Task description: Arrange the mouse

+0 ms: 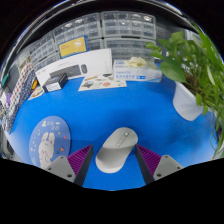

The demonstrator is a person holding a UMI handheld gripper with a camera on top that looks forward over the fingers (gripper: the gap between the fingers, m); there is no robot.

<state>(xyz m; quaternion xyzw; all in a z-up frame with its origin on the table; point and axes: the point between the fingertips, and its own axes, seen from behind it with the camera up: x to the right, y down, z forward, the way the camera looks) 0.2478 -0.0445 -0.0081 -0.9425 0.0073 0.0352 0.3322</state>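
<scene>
A: Claw status?

B: Spread wide. I've got the mouse sitting between the two fingers w/ a gap each side, so nothing's gripped. It rests on the blue desk mat on its own. Purple pads flank it but don't touch, as far as I can tell.

A: What's around it, left to right?

B: All relative to the mouse. Left of it, near, a round patterned mouse pad. Further left and well beyond, a dark box in front of a long white carton. Straight beyond the mouse, a flat printed sheet at the mat's far edge. Beyond and right, a white-and-blue box. Drawer cabinets run behind all that. Far right, a leafy plant w/ a white pot below the leaves.

A: Which step are we on?

B: Approach done, grasp pending, I'd say. Mouse is framed but not taken.

A: Next move?

B: Prob. close evenly on its flanks, keep it centred so it doesn't squirt out fwd; shell looks smooth and rounded. Then lift low and carry it left. I'm guessing the round pad is the target, can't confirm.
</scene>
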